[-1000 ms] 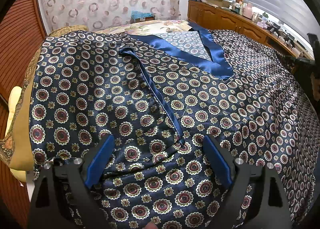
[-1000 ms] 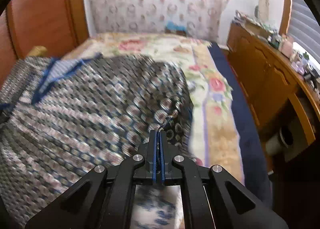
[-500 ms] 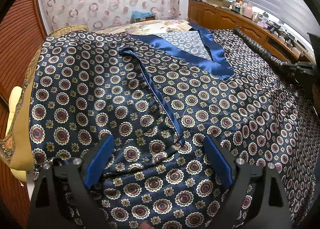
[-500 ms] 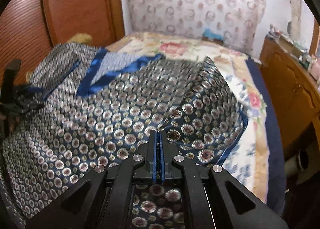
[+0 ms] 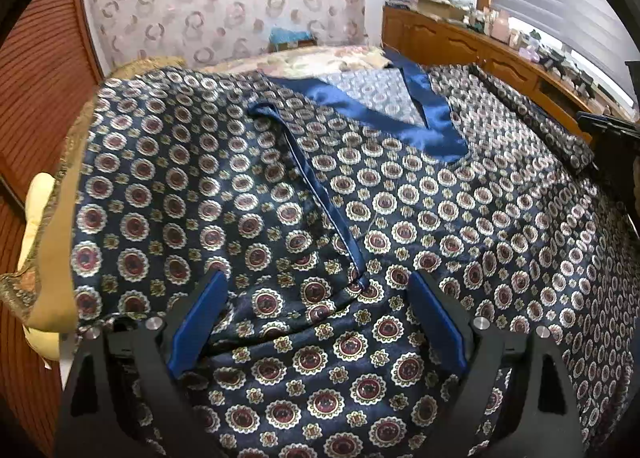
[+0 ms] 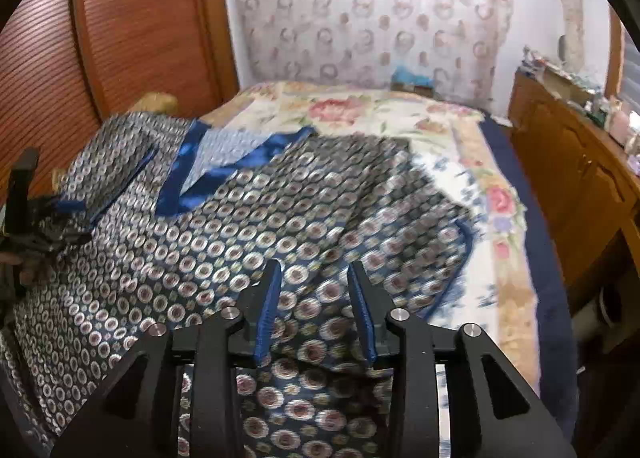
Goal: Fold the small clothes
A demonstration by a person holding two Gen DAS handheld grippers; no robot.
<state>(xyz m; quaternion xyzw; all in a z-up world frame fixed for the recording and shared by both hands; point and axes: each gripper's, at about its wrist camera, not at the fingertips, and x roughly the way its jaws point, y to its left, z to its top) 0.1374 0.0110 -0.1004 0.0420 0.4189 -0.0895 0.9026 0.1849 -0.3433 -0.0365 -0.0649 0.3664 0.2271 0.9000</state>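
The patterned satin garment (image 5: 248, 194) is spread over the floral bedspread (image 6: 436, 138), blue V-neck trim (image 5: 384, 114) up toward the curtain end of the bed. The right gripper (image 6: 316, 306) is mid-release: its jaws are opening, with the cloth's edge between the blue pads but nothing pinched anymore as far as the right wrist view shows. The left gripper (image 5: 316, 322) sits wide open just above the cloth on the wardrobe side of the neckline, holding nothing, with the folded-in sleeve edge (image 5: 320, 202) running up between its fingers. Biggest risk from here looks like the slippery fabric: the side section just laid beside the neckline is still puffed up, so it could slide back off toward the dresser side. If a pad snags the cloth while pulling away, it could drag the fold crooked.
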